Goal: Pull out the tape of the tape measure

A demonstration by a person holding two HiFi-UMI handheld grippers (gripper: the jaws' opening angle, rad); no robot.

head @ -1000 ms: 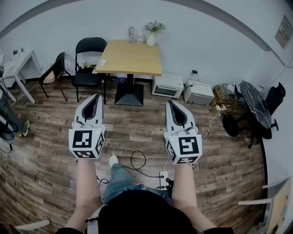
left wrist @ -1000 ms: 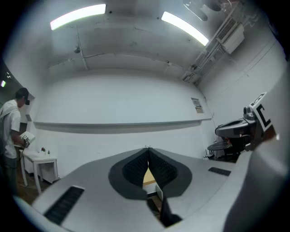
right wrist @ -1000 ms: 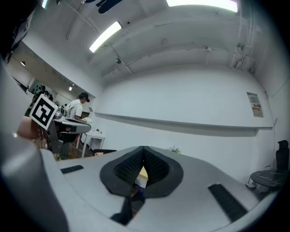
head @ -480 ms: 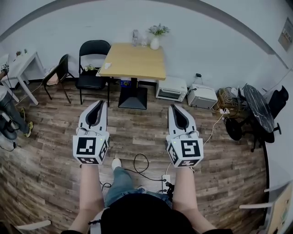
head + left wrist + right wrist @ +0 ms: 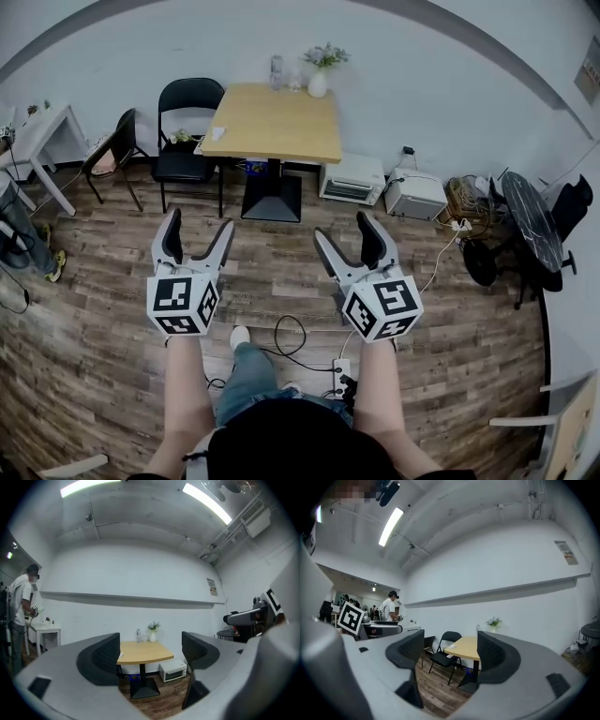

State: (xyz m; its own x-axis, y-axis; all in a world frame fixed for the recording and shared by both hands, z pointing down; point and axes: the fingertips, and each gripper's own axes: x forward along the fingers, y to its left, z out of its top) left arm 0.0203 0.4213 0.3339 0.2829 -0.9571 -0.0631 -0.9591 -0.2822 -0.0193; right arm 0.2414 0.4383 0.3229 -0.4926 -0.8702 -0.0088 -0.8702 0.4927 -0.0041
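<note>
No tape measure shows in any view. I hold both grippers out level over the wooden floor, pointing toward a small wooden table (image 5: 272,120) against the far wall. My left gripper (image 5: 199,230) is open; its jaws have just been opening, and nothing is between them. My right gripper (image 5: 343,232) is also open after just opening, and it is empty too. In the left gripper view the spread left gripper (image 5: 150,653) frames the table (image 5: 143,652). The right gripper (image 5: 450,651) frames a black chair (image 5: 443,656) and the table's edge (image 5: 466,648).
A vase of flowers (image 5: 318,84) and a bottle stand at the table's back. Two black folding chairs (image 5: 183,131) are left of it; a toaster oven (image 5: 351,178) and a white appliance (image 5: 411,195) sit on the floor at its right. A cable and power strip (image 5: 337,364) lie by my feet. A person (image 5: 21,606) stands far left.
Both grippers' jaws were shut in the two earlier frames and now stand wide apart. The right gripper has rolled a little and both have drifted slightly lower in the head view.
</note>
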